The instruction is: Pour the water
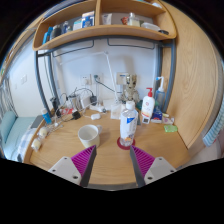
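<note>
The bottle (127, 123) stands on a red coaster just ahead of the right finger, with the white cup (89, 133) beside it. The gripper (113, 160) is spread wide and empty. I'd come in square on the bottle's middle. The pump bottle (148, 105) behind and the cables (85, 100) crowd things.
</note>
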The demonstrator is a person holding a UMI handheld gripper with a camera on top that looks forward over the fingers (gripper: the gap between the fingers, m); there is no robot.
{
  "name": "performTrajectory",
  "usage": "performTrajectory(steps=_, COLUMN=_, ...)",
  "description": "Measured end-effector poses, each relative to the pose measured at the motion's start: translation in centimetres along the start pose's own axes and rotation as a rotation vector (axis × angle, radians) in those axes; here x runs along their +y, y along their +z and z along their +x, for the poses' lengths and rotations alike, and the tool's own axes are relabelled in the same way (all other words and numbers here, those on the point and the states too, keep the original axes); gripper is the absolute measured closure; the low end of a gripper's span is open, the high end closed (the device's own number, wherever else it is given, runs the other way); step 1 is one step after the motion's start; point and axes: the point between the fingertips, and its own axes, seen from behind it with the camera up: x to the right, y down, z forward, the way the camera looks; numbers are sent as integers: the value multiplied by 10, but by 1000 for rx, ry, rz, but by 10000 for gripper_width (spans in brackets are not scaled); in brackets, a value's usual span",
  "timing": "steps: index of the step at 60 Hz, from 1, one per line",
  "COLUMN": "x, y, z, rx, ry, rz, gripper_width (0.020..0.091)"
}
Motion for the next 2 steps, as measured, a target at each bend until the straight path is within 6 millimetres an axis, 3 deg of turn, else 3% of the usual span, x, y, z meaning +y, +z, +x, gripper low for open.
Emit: performTrajectory(steps=2, x=-2, y=0, z=0, rx=2, ry=1, rz=3, gripper_width=435)
